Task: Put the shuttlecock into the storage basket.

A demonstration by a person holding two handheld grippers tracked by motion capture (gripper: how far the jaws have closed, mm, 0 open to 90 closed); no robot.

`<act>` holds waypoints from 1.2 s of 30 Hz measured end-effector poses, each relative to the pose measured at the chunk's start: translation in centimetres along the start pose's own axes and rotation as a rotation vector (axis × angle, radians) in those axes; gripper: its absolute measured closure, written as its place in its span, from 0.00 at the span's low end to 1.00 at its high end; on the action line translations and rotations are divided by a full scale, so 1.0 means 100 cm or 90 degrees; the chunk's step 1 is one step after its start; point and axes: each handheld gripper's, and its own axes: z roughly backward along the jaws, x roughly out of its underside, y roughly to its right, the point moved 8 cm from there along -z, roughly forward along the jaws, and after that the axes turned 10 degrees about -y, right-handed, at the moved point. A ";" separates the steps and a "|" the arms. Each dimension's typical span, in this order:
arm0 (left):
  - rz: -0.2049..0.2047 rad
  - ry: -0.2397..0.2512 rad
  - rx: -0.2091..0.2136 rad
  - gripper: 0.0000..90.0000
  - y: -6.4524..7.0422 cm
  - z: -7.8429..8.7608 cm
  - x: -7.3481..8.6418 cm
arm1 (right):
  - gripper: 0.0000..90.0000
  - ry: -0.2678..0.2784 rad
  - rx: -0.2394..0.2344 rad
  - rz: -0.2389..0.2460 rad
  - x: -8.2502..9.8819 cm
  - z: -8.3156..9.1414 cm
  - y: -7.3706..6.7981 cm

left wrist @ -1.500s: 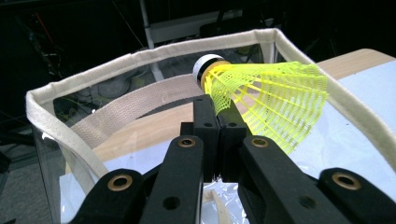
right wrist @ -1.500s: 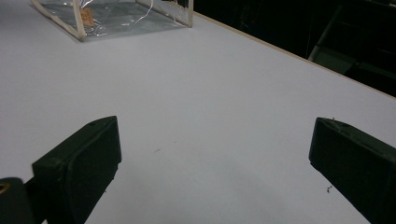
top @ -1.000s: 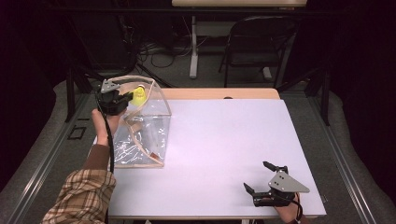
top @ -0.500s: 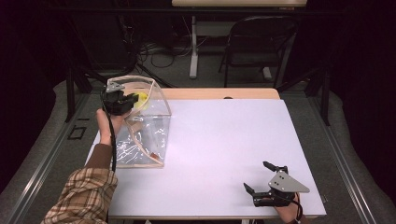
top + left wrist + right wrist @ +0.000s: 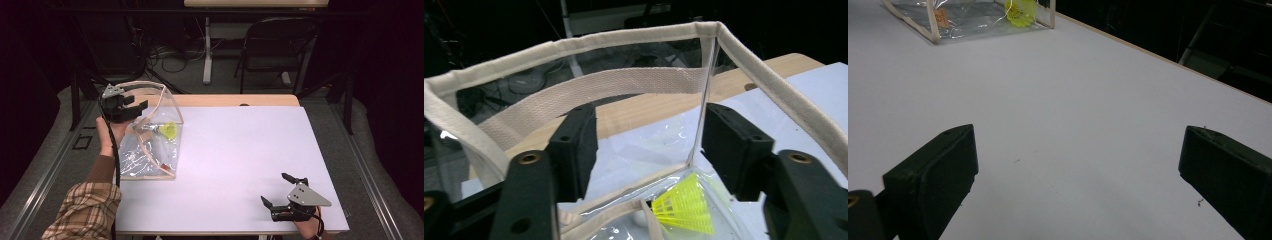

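Clear plastic forms the walls of a bag (image 5: pixel 150 145) trimmed with cream webbing, standing open at the left edge of the white counter (image 5: pixel 240 160). A yellow shuttlecock (image 5: pixel 169 131) lies inside it on the bottom, near the far right corner, seemingly dropped in from above. The left gripper (image 5: pixel 131 108) hovers over the bag's mouth, and its fingers (image 5: pixel 574 145) have just been opening; they now stand apart with nothing between them, which fits a release into the bag. The right gripper (image 5: pixel 284 191) rests well apart at the counter's near right corner, its fingers (image 5: pixel 933 175) spread wide and empty, apparently parked out of the way.
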 end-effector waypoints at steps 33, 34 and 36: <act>-0.073 0.063 0.038 0.02 0.050 0.045 -0.010 | 0.02 0.000 -0.002 -0.005 0.002 0.000 0.002; -0.074 0.065 0.040 0.01 0.052 0.046 -0.010 | 0.02 -0.002 -0.001 -0.004 0.002 0.000 0.002; -0.082 0.069 0.045 0.00 0.058 0.049 -0.010 | 0.02 -0.002 0.000 -0.005 0.002 0.000 0.002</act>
